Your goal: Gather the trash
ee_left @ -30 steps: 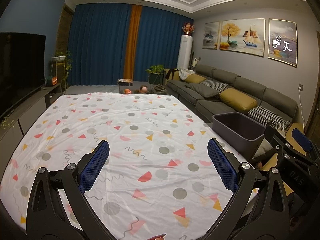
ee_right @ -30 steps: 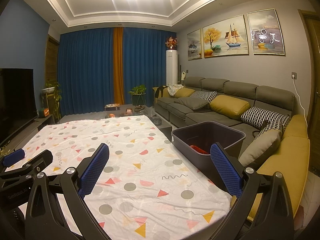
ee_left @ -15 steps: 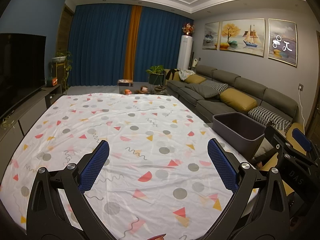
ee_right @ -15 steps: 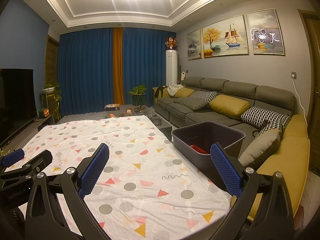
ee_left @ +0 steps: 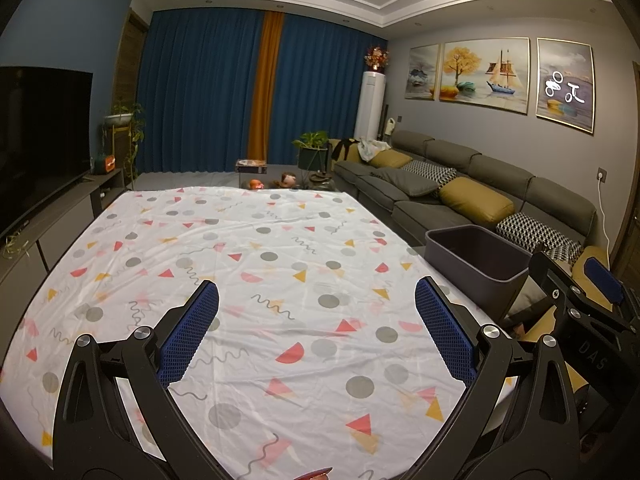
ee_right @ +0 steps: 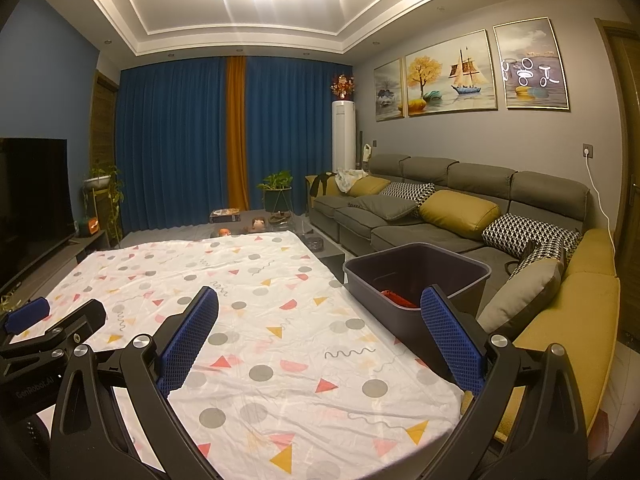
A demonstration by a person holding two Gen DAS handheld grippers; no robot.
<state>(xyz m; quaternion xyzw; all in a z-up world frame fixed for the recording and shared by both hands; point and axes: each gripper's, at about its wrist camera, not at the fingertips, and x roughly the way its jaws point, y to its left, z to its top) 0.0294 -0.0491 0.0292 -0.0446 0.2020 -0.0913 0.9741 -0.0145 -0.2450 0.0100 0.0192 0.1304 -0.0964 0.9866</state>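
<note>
A dark purple-grey bin stands off the right edge of the table, with a red piece of trash lying inside it. The same bin shows in the left wrist view, its inside mostly hidden. My left gripper hovers open over the patterned tablecloth with nothing between its blue pads. My right gripper is open too, empty, above the cloth with its right finger in front of the bin. A small red sliver peeks in at the bottom edge of the left wrist view.
A grey sofa with yellow and patterned cushions runs along the right behind the bin. A TV on a low cabinet lines the left wall. Small items sit on the floor past the table's far end.
</note>
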